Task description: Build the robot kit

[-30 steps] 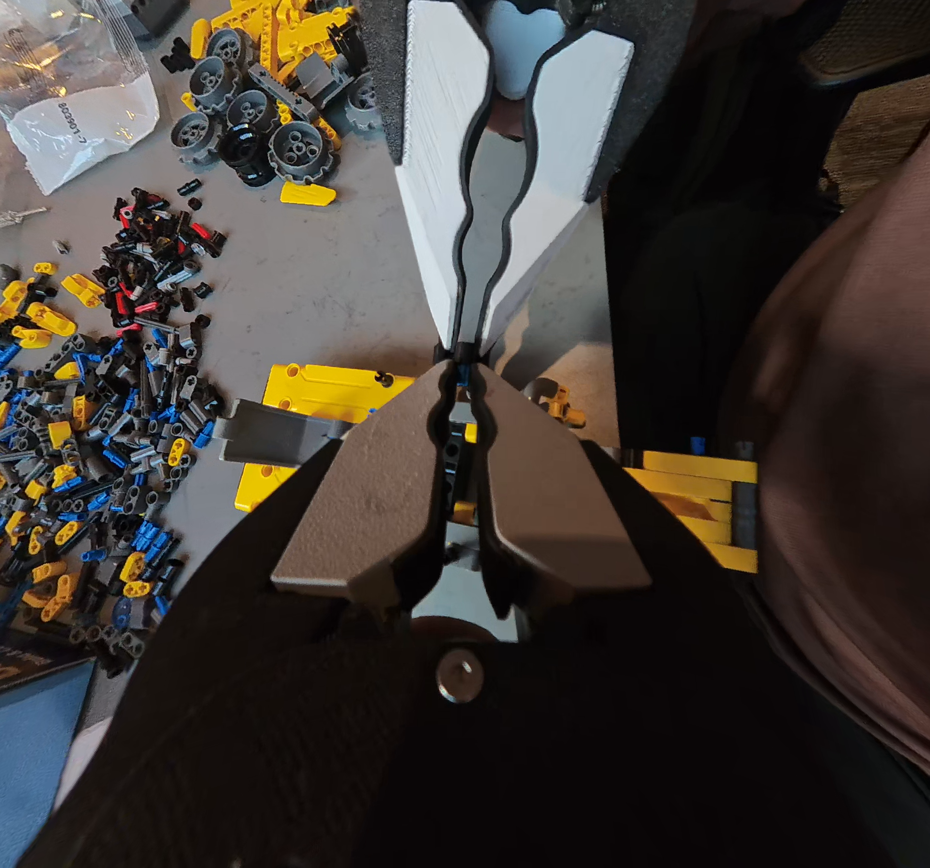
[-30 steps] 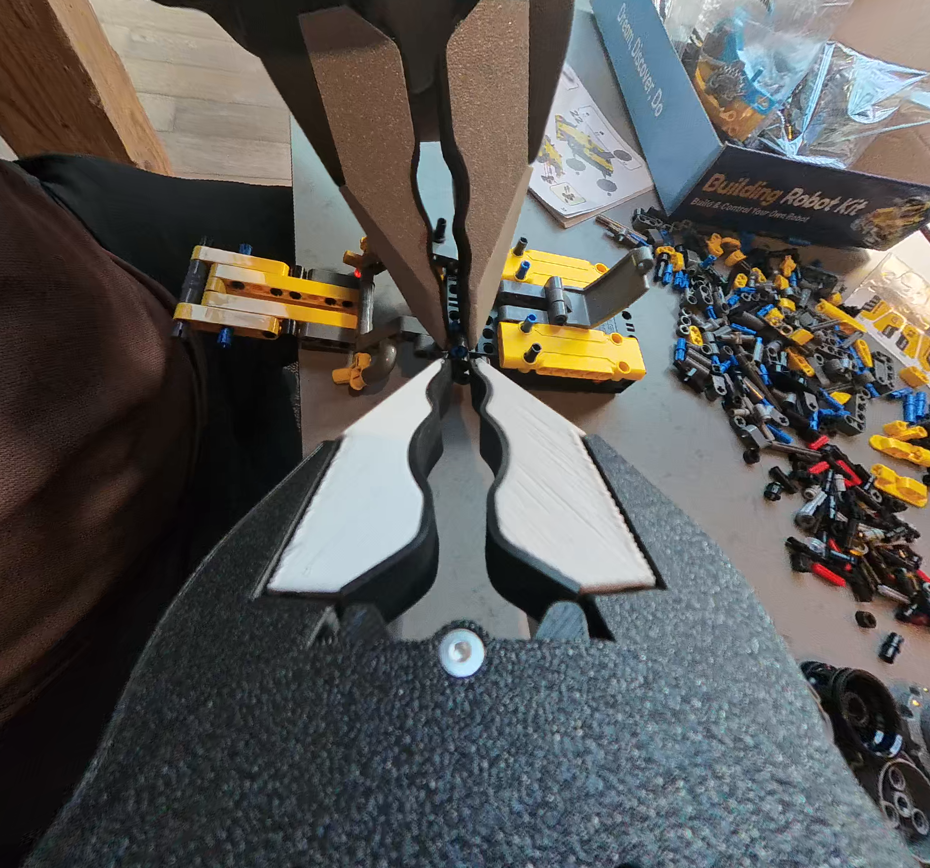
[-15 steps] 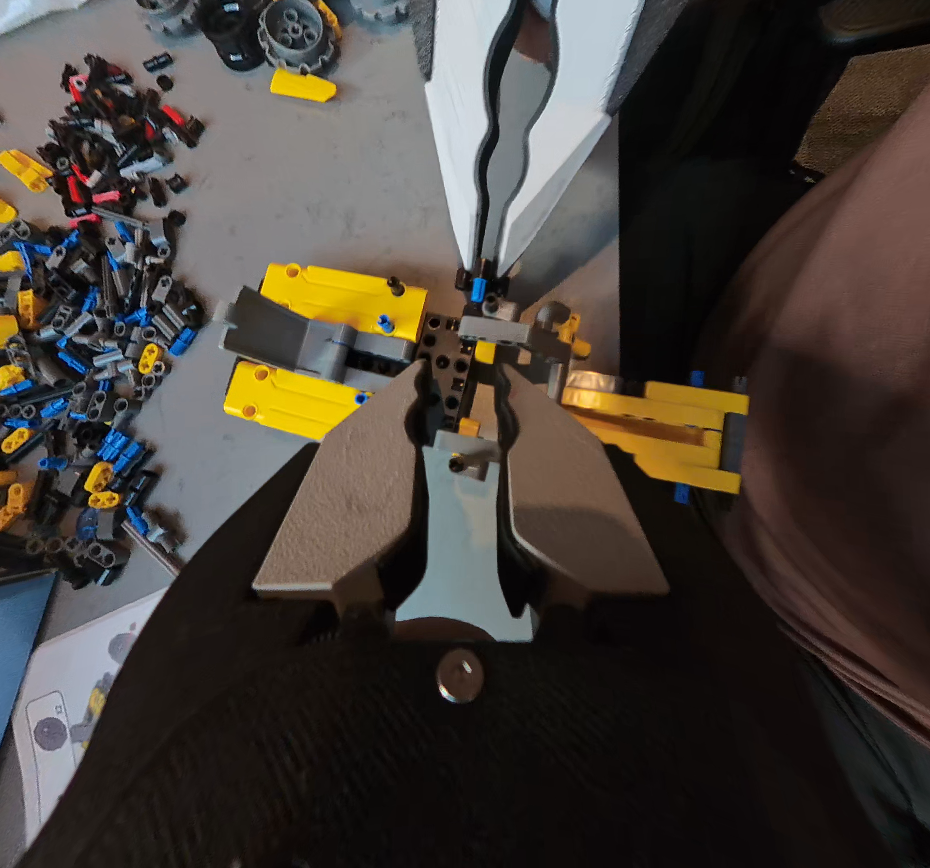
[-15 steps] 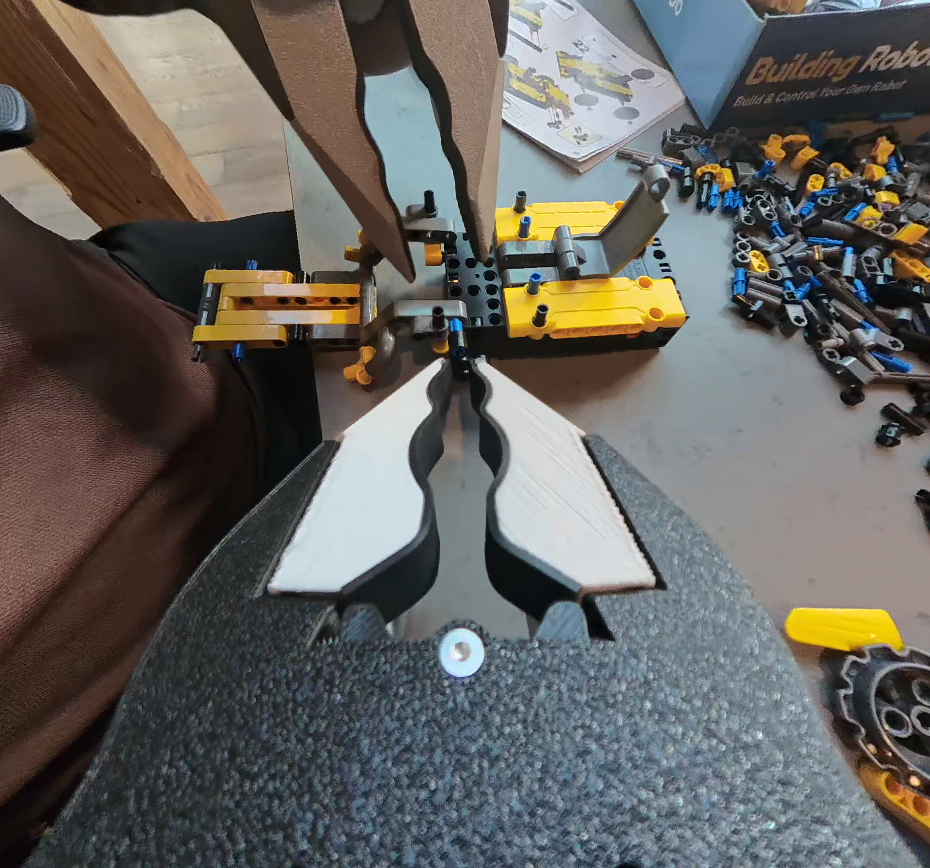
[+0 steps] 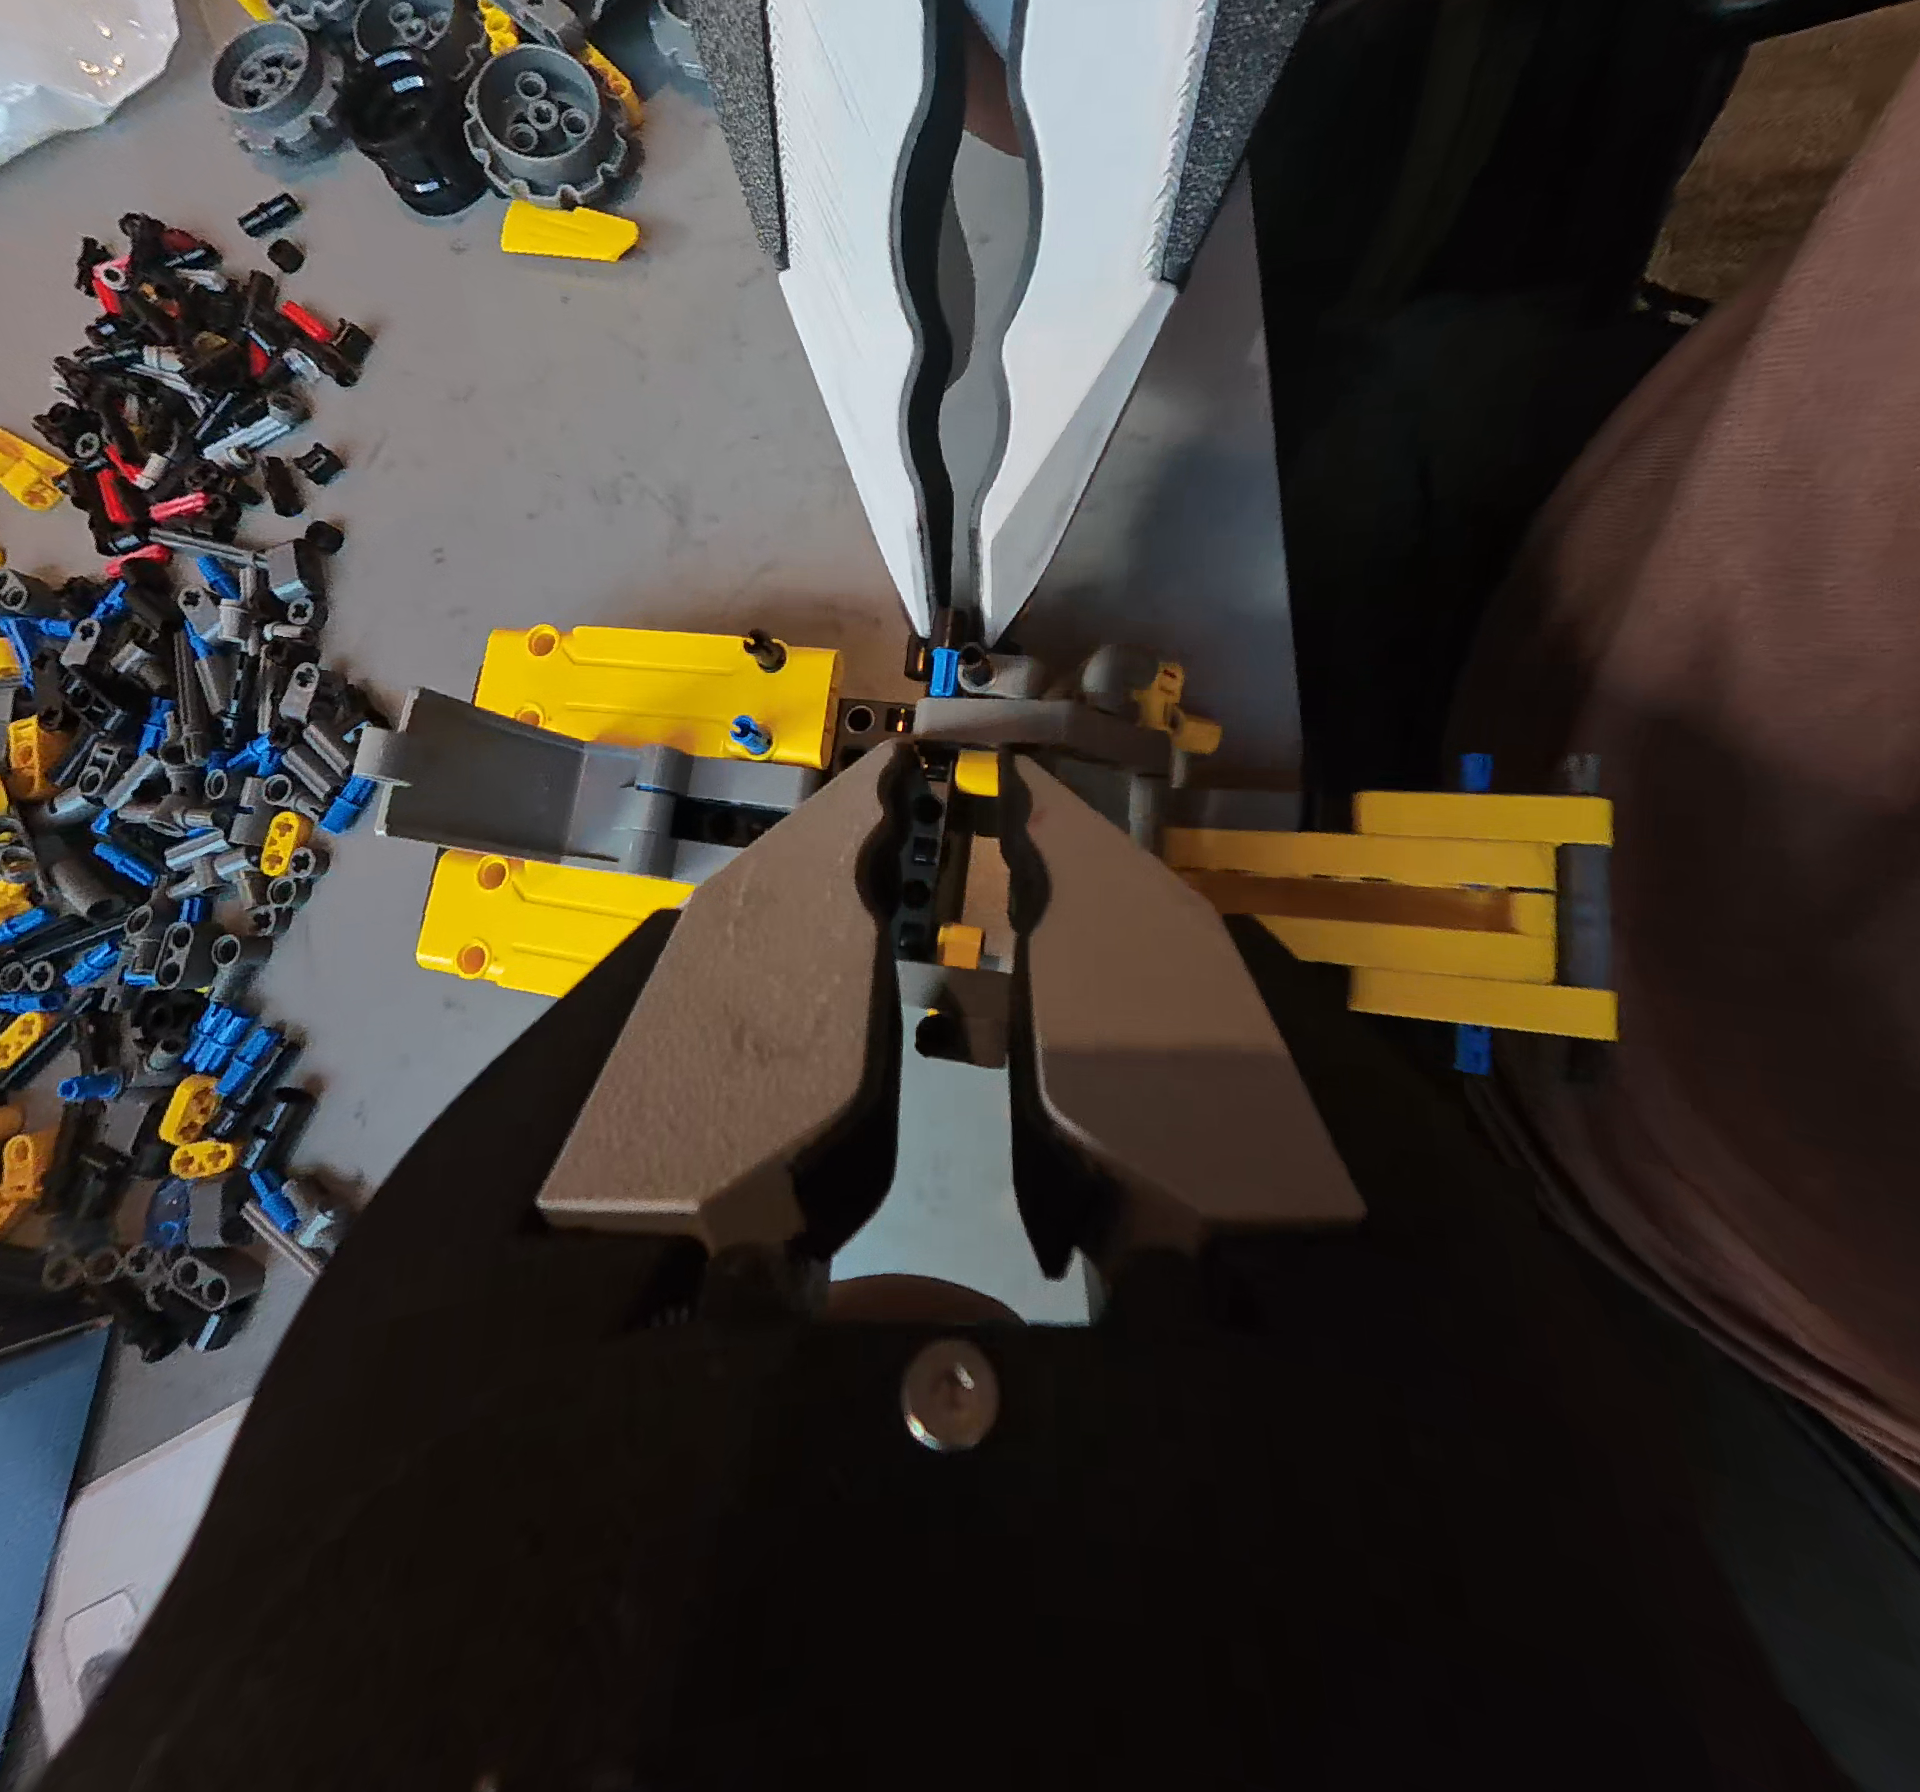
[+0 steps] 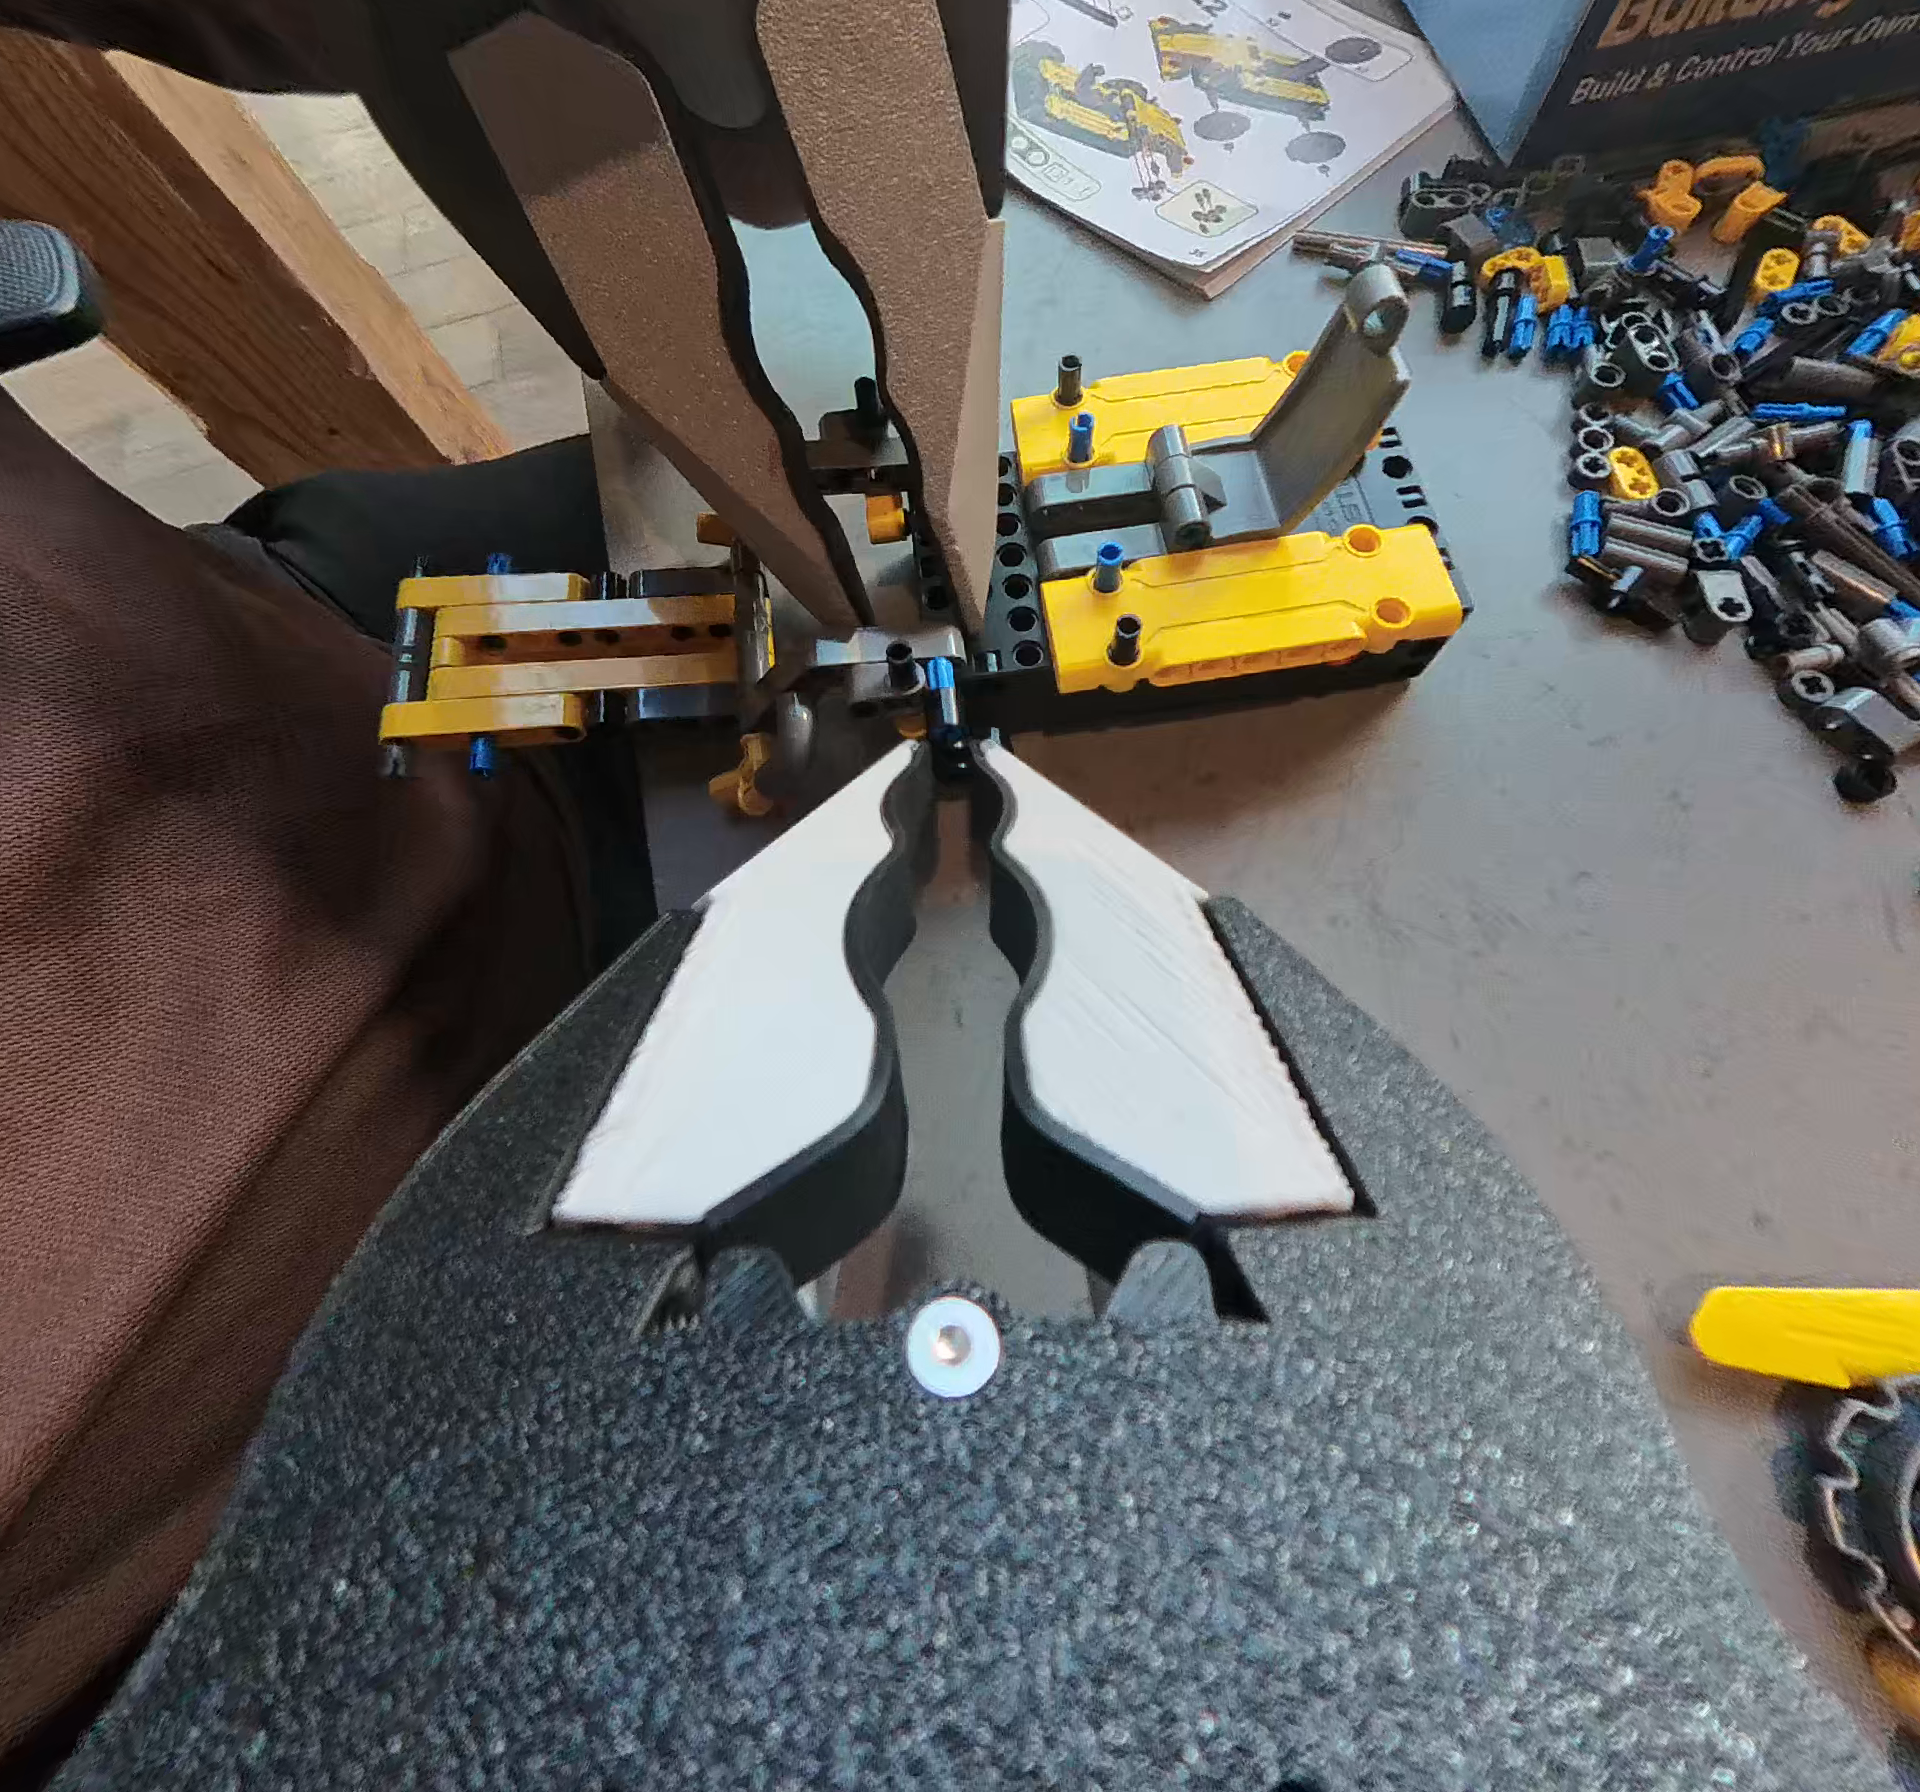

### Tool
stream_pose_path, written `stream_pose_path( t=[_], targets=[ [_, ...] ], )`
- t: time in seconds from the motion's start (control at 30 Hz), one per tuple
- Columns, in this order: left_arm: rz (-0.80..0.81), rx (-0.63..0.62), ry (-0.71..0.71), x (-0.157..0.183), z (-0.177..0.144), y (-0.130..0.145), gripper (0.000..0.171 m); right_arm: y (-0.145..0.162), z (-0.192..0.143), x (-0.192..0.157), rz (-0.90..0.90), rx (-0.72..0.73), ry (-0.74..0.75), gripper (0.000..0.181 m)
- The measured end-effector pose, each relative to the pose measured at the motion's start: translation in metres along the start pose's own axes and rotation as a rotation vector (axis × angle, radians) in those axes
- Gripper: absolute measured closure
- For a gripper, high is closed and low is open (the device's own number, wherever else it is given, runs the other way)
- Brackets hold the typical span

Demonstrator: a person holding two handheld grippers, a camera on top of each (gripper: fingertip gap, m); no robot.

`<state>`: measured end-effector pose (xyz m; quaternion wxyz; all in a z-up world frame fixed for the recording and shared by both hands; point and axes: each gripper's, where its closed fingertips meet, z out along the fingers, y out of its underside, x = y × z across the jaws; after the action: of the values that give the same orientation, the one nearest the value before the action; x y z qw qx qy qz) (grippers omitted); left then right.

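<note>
- Far left, top of the left view: clear bag [image 5: 73, 7] on the grey table [image 5: 582, 412].
- Below it, down the left edge: pile [image 5: 156, 807] of small black, grey, blue, yellow and red parts.
- Right of the bag: grey and black wheels [image 5: 416, 80], bunched together, with a yellow wedge [image 5: 566, 233] just beside them.
- Middle: model [image 5: 644, 693] flat on the table near its edge, made of two yellow panels on a black frame with a grey flap tilted up between them.
- At the model's right end, from below: left gripper [image 5: 954, 755], brown fingers a little apart, astride a black beam and a yellow piece of the frame; cannot tell whether pressing on them or only around them.
- Facing it from above: right gripper [image 6: 951, 750], white fingers together, pinching the black end of a pin [image 6: 940, 693]; blue end right up against a grey bracket on the model, seated or not unclear.
- Both grippers tip to tip, close, with the bracket between.
- Further right: model's yellow arm [image 5: 1455, 911], sticking out past the table edge.
- Far right: a person's brown clothing [image 5: 1714, 807], under and beside the arm.
</note>
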<state>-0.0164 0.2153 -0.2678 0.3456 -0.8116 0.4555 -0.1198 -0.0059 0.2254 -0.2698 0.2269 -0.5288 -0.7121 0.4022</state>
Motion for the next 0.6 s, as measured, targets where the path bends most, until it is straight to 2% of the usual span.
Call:
stream_pose_path(
  t=[0.2, 0.6],
  targets=[
    [-0.042, 0.033, 0.016, -0.0024, -0.0001, -0.0009, 0.157, 0.0009, 0.0014, 0.0025, 0.019, -0.009, -0.02, 0.179],
    [-0.059, 0.093, 0.071, -0.0021, 0.0004, -0.0024, 0.159, 0.0014, 0.0028, 0.0046, -0.093, -0.034, -0.097, 0.179]
  ],
)
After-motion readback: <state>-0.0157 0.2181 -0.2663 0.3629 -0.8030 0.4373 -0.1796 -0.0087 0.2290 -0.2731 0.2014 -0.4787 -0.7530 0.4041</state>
